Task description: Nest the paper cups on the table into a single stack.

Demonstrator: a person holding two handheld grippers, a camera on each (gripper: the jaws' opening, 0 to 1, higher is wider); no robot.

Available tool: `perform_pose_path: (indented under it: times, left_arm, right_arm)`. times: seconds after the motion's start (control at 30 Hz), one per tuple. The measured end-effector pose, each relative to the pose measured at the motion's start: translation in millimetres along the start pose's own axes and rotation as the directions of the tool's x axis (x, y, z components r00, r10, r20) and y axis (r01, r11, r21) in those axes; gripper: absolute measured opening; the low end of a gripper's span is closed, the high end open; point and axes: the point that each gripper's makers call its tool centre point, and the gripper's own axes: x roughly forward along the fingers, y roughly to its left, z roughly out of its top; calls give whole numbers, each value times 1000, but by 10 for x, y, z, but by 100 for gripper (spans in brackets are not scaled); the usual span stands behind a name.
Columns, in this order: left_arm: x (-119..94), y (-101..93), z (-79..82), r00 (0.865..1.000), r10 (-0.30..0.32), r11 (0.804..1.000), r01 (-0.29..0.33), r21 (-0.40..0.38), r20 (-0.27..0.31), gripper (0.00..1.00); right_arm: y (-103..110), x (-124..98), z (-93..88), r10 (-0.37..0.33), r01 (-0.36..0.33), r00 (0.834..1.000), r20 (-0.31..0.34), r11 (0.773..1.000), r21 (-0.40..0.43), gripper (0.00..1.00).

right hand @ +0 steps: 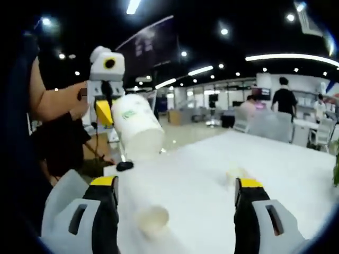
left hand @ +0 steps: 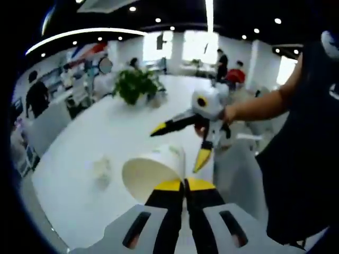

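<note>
Jaws of the left gripper [left hand: 185,183] pinch a paper cup [left hand: 153,174]; the right gripper [right hand: 176,186] gapes wide.

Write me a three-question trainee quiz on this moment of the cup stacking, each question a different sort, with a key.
1. True or false: the left gripper is shut on a paper cup.
2. How do the right gripper's jaws stand? A) wide open, holding nothing B) clamped on a cup C) shut on nothing
3. What green thing stands further back on the white table?

Key:
1. True; the held cup is lifted off the table.
2. A; a second cup lies on the table between them.
3. A potted plant.
</note>
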Motion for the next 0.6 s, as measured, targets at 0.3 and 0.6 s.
perform_pose_path:
  times: [0.3,0.6]
  left_arm:
    - [69,12,18,940,24,990,24,137,-341,0]
    - [-6,84,178,825,11,979,106,174,-565,0]
  right_arm:
    - [-233,-273,-557,-168,168,982,-86,986,-7,100]
    - [20,-340,-786,-185,186,981,-61,982,19,100]
